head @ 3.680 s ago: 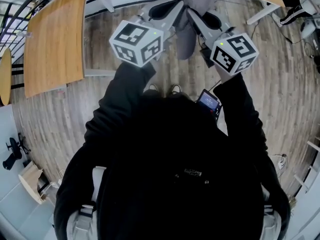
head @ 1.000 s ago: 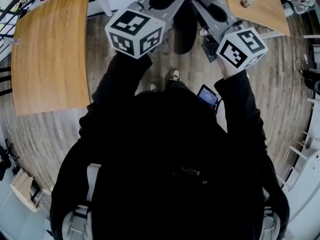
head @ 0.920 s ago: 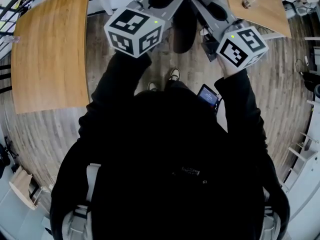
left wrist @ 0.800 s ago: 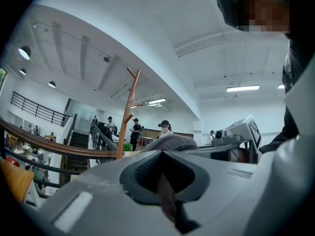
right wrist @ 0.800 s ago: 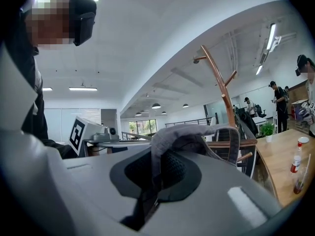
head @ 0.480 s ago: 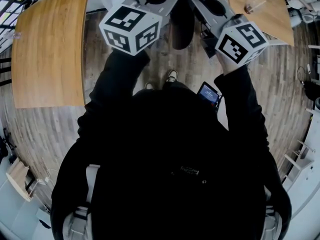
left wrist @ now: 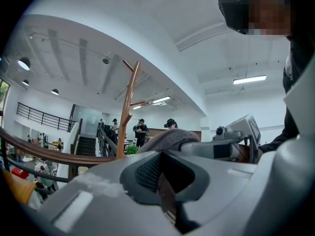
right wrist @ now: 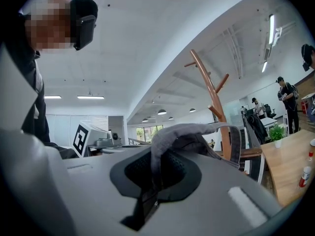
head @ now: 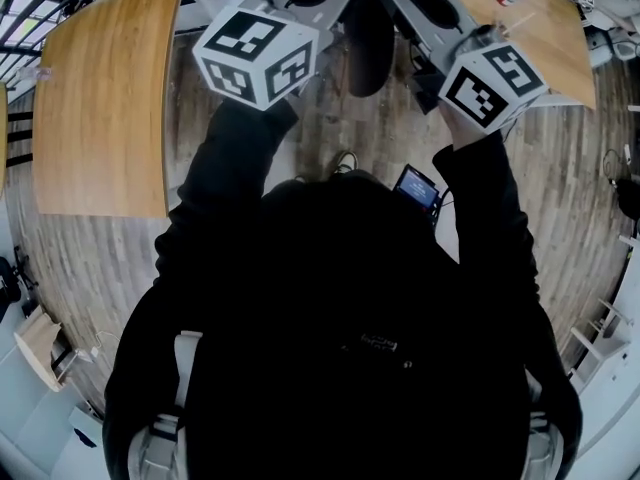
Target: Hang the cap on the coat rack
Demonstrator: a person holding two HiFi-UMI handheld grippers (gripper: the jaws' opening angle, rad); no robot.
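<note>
Holding the soft-looking, light cap point(right wrist: 197, 132) by its rim, the left gripper point(left wrist: 164, 173) and right gripper point(right wrist: 156, 177) have jaws shut on it, coat rack point(right wrist: 212, 93) at 12 o'clock.

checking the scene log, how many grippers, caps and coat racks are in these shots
grippers: 2 (left gripper, right gripper)
cap: 1
coat rack: 1
total: 4
</note>
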